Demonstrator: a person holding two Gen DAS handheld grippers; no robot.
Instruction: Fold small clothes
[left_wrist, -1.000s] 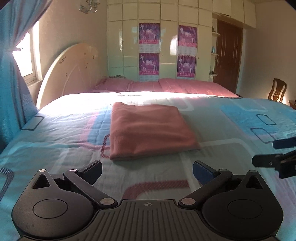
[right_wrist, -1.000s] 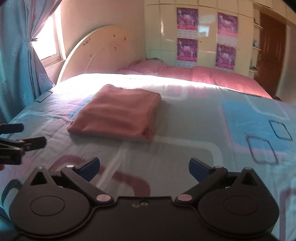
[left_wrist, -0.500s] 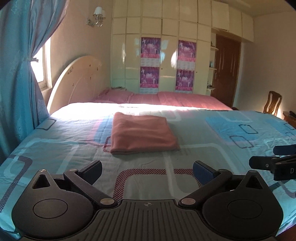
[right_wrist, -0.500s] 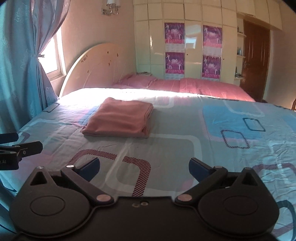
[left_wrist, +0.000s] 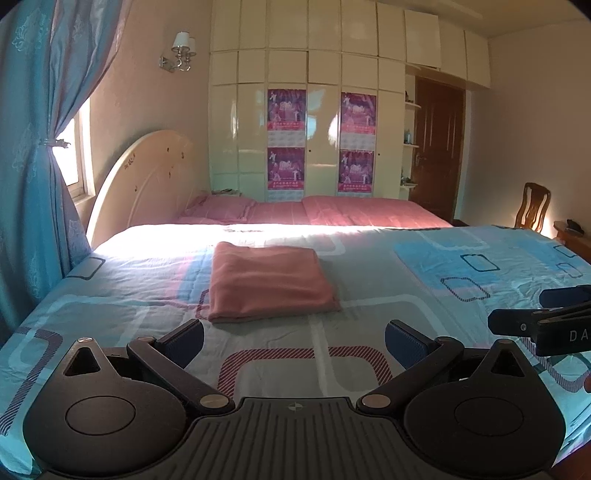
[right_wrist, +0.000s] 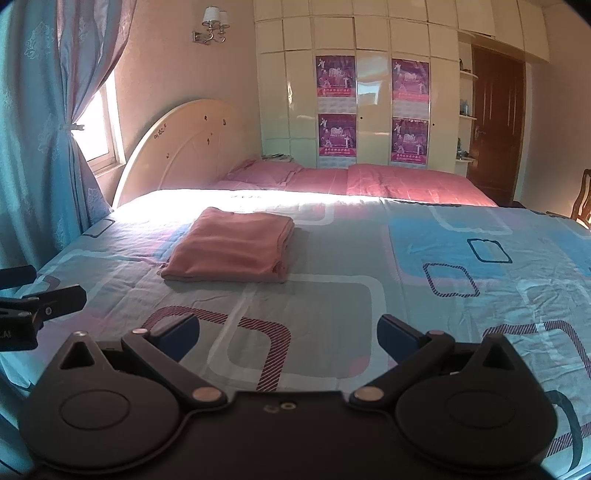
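A pink garment (left_wrist: 269, 282) lies folded into a neat rectangle on the patterned bedspread (left_wrist: 369, 332); it also shows in the right wrist view (right_wrist: 232, 247). My left gripper (left_wrist: 294, 341) is open and empty, held back from the garment near the bed's front edge. My right gripper (right_wrist: 288, 338) is open and empty too, to the right of the left one and equally far back. The right gripper shows at the right edge of the left wrist view (left_wrist: 543, 317). The left gripper shows at the left edge of the right wrist view (right_wrist: 33, 295).
The bed has a cream headboard (left_wrist: 144, 177) at the left by a blue curtain (left_wrist: 33, 147). A second bed with pink covers (left_wrist: 332, 212) lies behind. A wardrobe (left_wrist: 310, 110), a brown door (left_wrist: 439, 147) and a wooden chair (left_wrist: 533, 203) stand at the back.
Both grippers have pulled back and up from the folded garment, which now looks smaller and farther away. Both stayed open; the garment has not moved.
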